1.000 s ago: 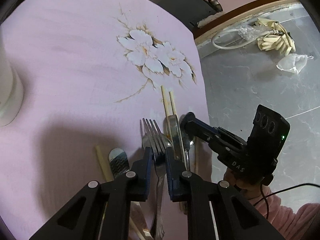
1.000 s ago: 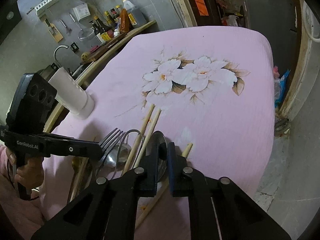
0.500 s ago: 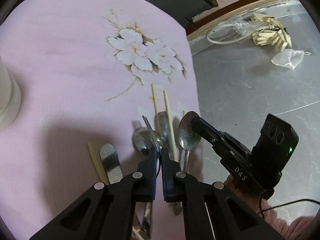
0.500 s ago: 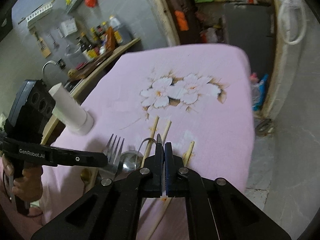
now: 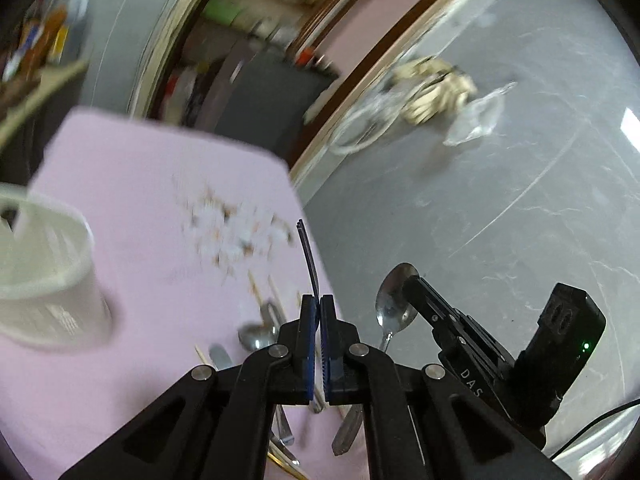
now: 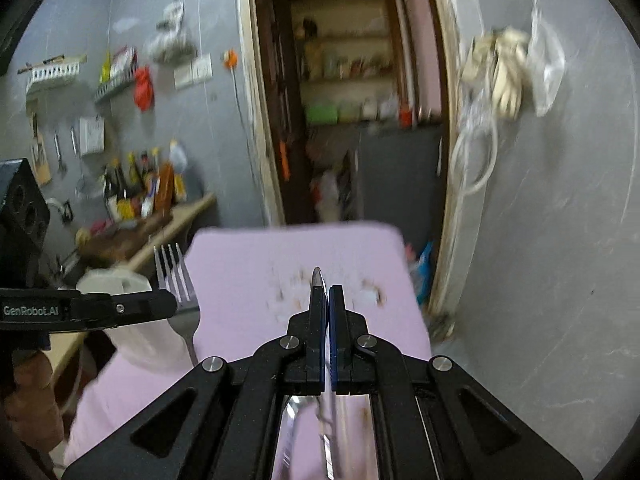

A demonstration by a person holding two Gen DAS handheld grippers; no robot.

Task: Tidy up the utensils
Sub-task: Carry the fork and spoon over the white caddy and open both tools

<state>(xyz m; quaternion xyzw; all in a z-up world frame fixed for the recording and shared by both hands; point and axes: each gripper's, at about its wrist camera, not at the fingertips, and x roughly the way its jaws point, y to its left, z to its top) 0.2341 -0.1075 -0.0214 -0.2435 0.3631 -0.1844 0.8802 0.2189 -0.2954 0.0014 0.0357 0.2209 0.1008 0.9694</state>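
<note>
**Fork and spoon held above the pink cloth**

The left gripper (image 5: 320, 312) is clenched on a fork (image 6: 176, 276), which is seen edge-on between its pads in the left wrist view and flat, tines up, in the right wrist view. The right gripper (image 6: 329, 300) is clamped on a spoon (image 5: 394, 300), whose bowl is seen past the fingertips over the grey floor (image 5: 500, 220). Both utensils are held clear of the pink tablecloth (image 5: 140, 200). A white slotted holder (image 5: 44, 280) is stood on the cloth at the left. More cutlery and chopsticks (image 5: 260, 284) are left lying near the cloth's edge, just below the left gripper.
</note>
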